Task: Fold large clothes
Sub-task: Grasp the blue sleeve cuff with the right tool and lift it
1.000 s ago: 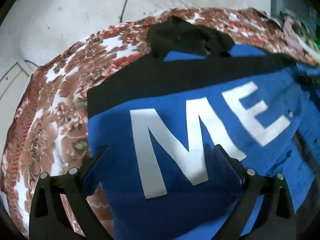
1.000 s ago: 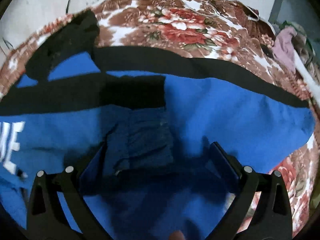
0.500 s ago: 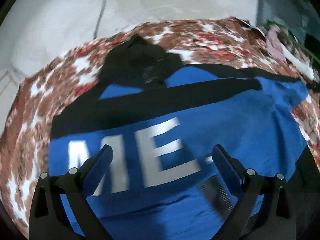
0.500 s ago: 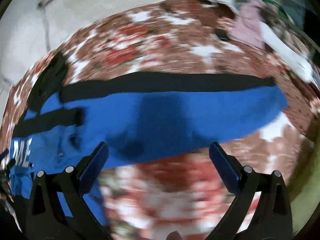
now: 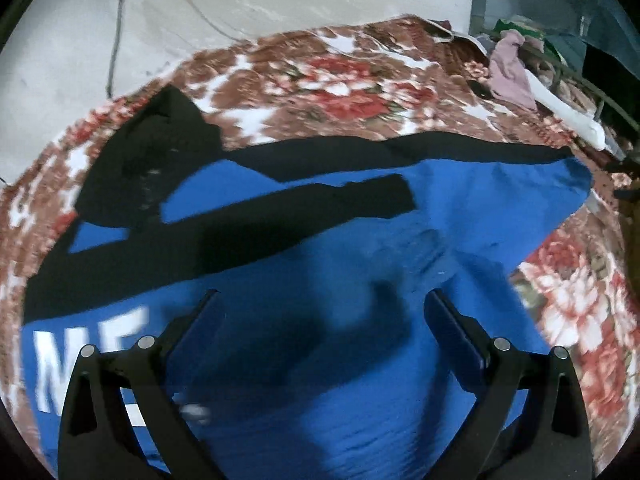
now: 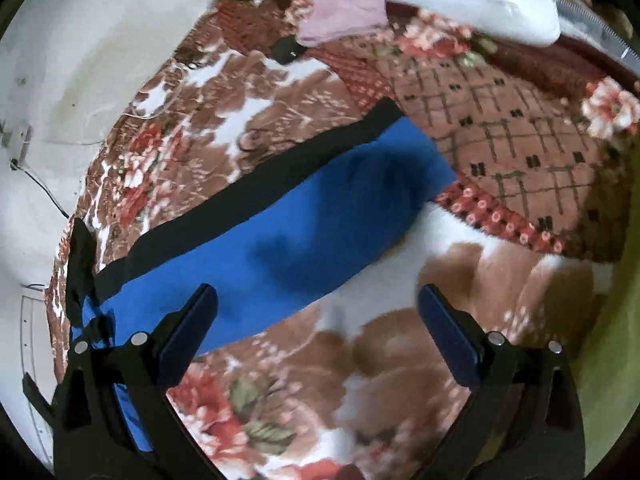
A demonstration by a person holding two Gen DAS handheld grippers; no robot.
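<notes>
**Both tools released above a blue garment spread on a flowered blanket**

The left tool [image 5: 322, 308] is seen with its jaws spread wide and nothing gripped between them. Directly ahead of and beneath it, a blue garment [image 5: 360, 280] is laid out flat. Black bands [image 5: 248, 232] are seen across the garment ahead of the tool, and a black part [image 5: 152, 160] lies at the far left end. White letters [image 5: 80, 364] are printed on the blue cloth just left of the left finger; only part of the print is in view. Some motion blur is noted in the near cloth.

The right tool [image 6: 318, 304] is likewise released, jaws wide apart, nothing held. It is placed over the flowered blanket [image 6: 360, 380], with the garment's blue edge just behind its left finger. From there the garment is seen to run ahead and to the right as a blue strip edged in black on its far side, ending at a corner well ahead of the tool.

Further ahead of the right tool, beyond the garment, a pink cloth [image 6: 344, 4] and a white cloth [image 6: 472, 0] are noted at the far edge of the blanket. A small black object [image 6: 286, 50] lies just below the pink cloth; it cannot be identified.

A pale wall with a cable [image 5: 116, 32] is visible beyond the blanket in the left view.
</notes>
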